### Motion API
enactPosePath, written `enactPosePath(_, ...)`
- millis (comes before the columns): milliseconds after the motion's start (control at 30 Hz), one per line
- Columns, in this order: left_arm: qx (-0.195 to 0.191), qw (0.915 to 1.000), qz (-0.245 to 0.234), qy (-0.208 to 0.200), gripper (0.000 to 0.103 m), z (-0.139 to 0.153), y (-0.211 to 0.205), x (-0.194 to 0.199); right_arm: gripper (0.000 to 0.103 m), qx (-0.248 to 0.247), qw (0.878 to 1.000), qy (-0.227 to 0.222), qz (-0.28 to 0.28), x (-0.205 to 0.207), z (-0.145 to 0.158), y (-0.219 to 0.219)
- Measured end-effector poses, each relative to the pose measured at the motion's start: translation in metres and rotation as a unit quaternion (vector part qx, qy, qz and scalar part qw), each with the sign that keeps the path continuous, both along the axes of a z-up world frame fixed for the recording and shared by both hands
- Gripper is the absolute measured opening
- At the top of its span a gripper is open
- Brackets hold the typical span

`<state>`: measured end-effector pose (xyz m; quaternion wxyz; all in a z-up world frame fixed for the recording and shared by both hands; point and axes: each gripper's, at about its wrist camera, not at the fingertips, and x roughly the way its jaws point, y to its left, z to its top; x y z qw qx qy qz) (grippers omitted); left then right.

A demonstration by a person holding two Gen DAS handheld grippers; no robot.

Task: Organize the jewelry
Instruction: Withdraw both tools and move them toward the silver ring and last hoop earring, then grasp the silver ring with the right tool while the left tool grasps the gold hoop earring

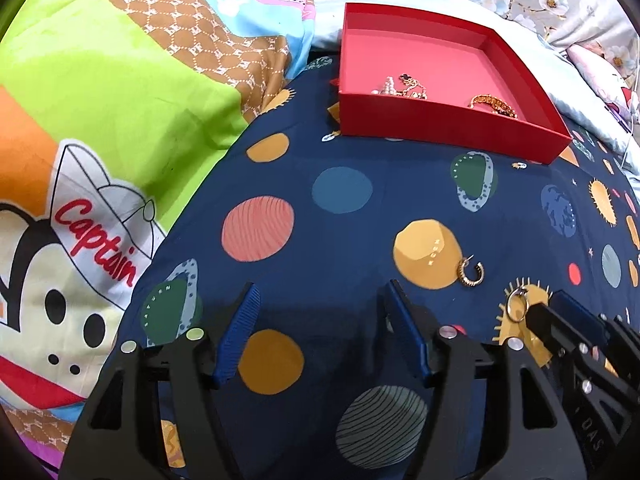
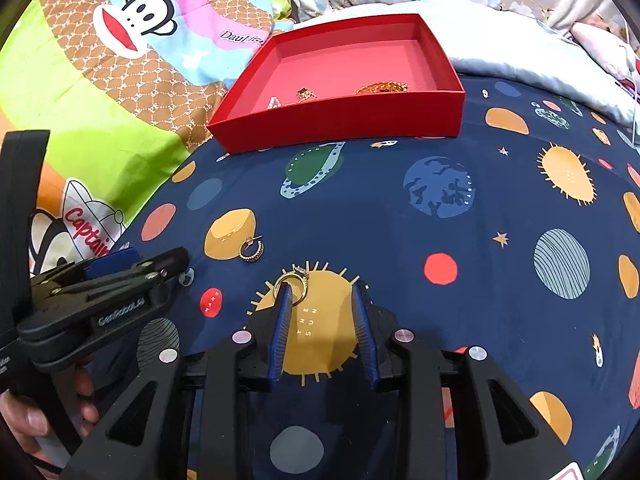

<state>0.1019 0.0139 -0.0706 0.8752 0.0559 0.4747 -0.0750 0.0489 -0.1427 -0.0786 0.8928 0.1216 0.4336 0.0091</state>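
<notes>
Two loose pieces: hoop earring, ring on right tongs.

A: Both tongs, left and right?
B: Black plastic frames, ribbed blue pads, round silver screws.
A: Markings?
B: White lettering on the left one; bare fingers beneath it.

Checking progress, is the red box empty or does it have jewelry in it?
Not empty: the red box holds a gold chain and smaller pieces near its front wall.
</notes>
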Motion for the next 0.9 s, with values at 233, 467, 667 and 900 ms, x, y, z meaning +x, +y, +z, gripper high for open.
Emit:
enactPosePath(233,-0.005,0.9999,0.008,0.003,0.062,-0.002,0.012,-0.002,0.036,-0.009,1.000,0.000,0.016,0.006,0.001,0.013)
enactPosePath(467,-0.002,0.9999,0.013,0.000,0.065,-0.002,0.018,-0.005,0.038,-0.048,0.998,-0.005,0.027,0.011,-0.001,0.031)
enactPosePath(667,0.004,0.9999,0.010,-0.004,0.065,-0.002,0.014,-0.008,0.023,-0.088,0.996,-0.001,0.024,0.012,-0.001,0.035)
enactPosePath(900,0.000,1.0000,-0.002,-0.004,0.065,-0.001,0.001,-0.009,0.018,-0.074,0.997,-0.001,-0.001,0.004,-0.001,0.014)
